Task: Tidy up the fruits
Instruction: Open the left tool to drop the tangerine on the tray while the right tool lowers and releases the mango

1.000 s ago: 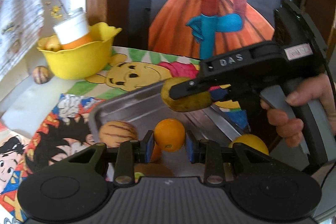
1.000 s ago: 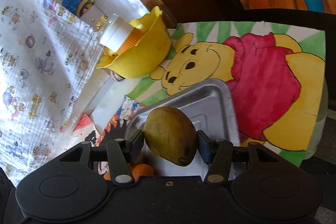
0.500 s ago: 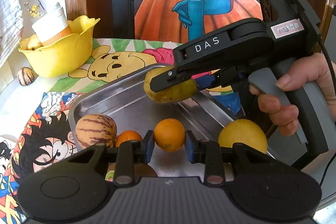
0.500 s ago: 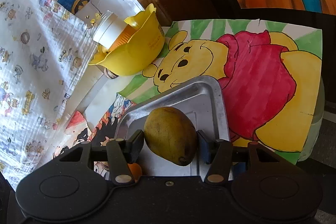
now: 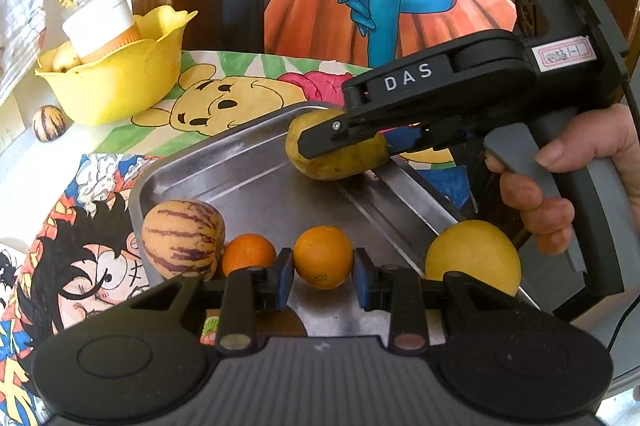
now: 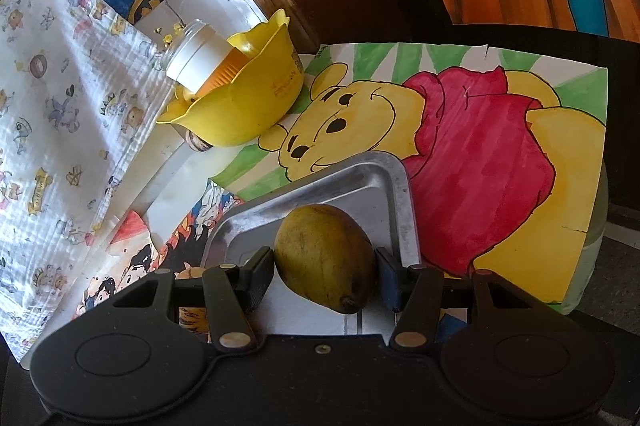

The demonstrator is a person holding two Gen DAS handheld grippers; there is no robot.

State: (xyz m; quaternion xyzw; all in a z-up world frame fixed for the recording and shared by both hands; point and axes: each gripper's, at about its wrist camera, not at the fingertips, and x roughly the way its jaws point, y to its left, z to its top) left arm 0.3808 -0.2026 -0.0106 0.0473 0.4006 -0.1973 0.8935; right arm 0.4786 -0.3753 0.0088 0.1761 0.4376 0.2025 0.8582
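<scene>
My left gripper (image 5: 323, 272) is shut on an orange (image 5: 322, 256), held just above the near part of a steel tray (image 5: 248, 170). A striped melon (image 5: 182, 237) and a second orange (image 5: 248, 253) lie in the tray's left near corner. A yellow round fruit (image 5: 474, 256) sits at the tray's right rim. My right gripper (image 6: 325, 276) is shut on a green-brown mango (image 6: 326, 258), hanging over the tray's far corner (image 6: 384, 170). The left wrist view shows that mango (image 5: 340, 154) under the right gripper's black fingers (image 5: 344, 134), held by a person's hand (image 5: 560, 182).
A yellow bowl (image 5: 120, 82) with a white-capped jar (image 5: 100, 22) and a pale fruit stands at the back left. A small striped fruit (image 5: 48, 122) lies beside it. Cartoon-print mats (image 6: 480, 154) cover the table. A curtain (image 6: 60, 106) hangs at left.
The left wrist view has shifted: the tray and its fruits show fuller and lower, with the second orange and yellow fruit now plain. The right gripper holds its mango almost still.
</scene>
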